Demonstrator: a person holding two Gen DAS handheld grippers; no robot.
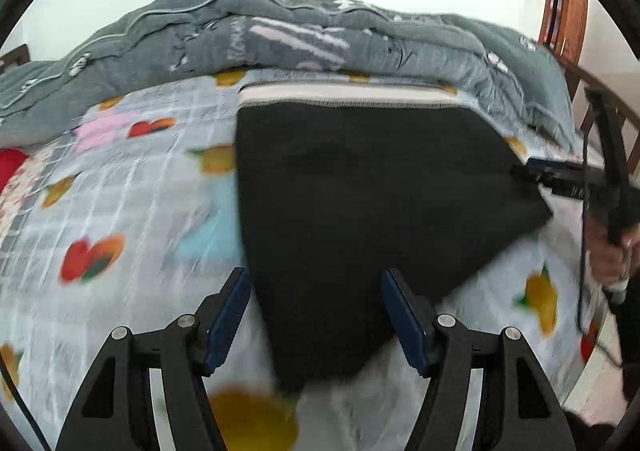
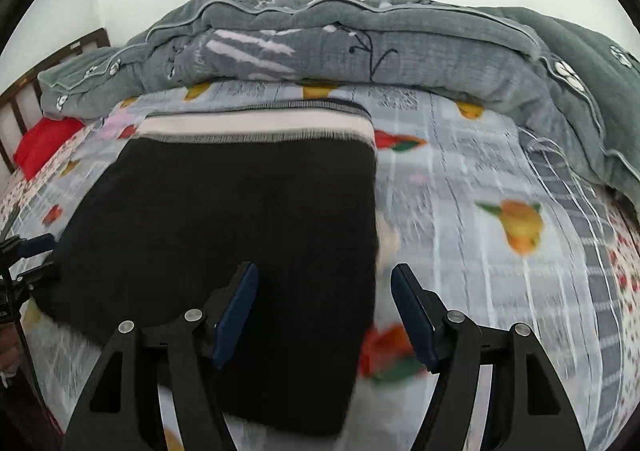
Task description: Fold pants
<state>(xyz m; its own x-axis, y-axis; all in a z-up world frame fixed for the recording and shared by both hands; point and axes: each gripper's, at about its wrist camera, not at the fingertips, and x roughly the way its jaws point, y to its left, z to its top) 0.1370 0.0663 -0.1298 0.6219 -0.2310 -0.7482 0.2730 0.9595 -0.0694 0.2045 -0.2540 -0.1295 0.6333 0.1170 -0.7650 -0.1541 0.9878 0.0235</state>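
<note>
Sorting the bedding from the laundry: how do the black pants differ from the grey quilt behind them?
The black pants lie flat and smooth on the fruit-print sheet; the grey quilt is heaped in a thick roll along the far side. The pants are plain black with a pale striped waistband; the quilt is grey with white markings. Both rest on the bed.

Black pants [image 1: 360, 203] on patterned bedsheet [image 1: 120, 191]

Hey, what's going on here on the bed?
A person is folding black pants on a fruit-print bedsheet, using a handheld gripper in each hand. The pants lie flat, already partly folded, with the white waistband toward the bunched grey quilt. Both the left gripper and the right gripper are open over the near edge, holding nothing. The image is motion-blurred.
</note>
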